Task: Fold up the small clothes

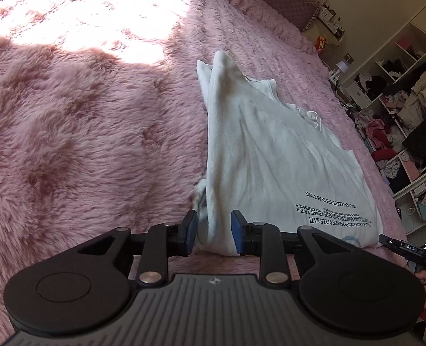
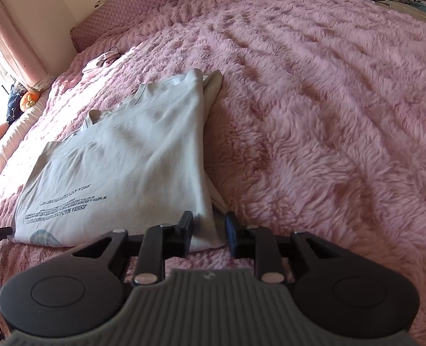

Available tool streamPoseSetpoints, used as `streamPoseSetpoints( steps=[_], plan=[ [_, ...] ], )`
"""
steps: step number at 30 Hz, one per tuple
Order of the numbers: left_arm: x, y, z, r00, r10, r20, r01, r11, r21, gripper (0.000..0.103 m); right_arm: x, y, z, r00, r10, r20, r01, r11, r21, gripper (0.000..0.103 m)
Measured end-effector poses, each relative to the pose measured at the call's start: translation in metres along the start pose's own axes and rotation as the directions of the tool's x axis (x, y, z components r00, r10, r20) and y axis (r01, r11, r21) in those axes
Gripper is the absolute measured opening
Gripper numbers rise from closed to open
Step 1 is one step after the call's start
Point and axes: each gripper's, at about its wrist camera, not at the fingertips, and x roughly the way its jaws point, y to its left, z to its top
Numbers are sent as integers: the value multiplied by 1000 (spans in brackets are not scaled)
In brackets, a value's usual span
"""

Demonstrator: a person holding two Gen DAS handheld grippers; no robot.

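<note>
White T-shirt [image 1: 270, 150] on the bed [image 1: 83, 115]: left tongs [image 1: 214, 232] and right tongs [image 2: 208, 235] spread astride corners; closing shallow could drop a layer.

Your white T-shirt [image 1: 273, 155] lies flat on the fluffy pink bed. You can see both sides are folded in, so it looks long and narrow. Dark printed words sit near the end closest to you, upside down. The cloth is a bit wrinkly.
</note>
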Motion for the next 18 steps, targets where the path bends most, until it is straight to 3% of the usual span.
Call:
streamPoseSetpoints(
  steps=[1,4,7,12,15,18],
  plan=[
    [-3,1,5,1000,2,9,-2,1000,-18,59,-4,7,3,999,-30,29,31,999,-23,52],
    [-6,6,21,998,-31,48,35,997,-70,59,-14,45,8,993,-36,115,57,982,-182,53],
    [1,11,39,993,-67,100,80,988,-130,59,-14,93,9,989,42,141,2,955,-296,56],
    [31,18,65,986,-103,133,129,970,-206,61,7,188,-7,984,166,66,-114,869,-481,57],
    [51,20,77,988,-96,118,120,969,-216,61,30,227,-21,963,266,-29,-251,857,-451,57],
    [70,22,83,990,-108,87,126,965,-230,61,52,271,-44,956,286,-64,-280,828,-485,56]
  ],
)
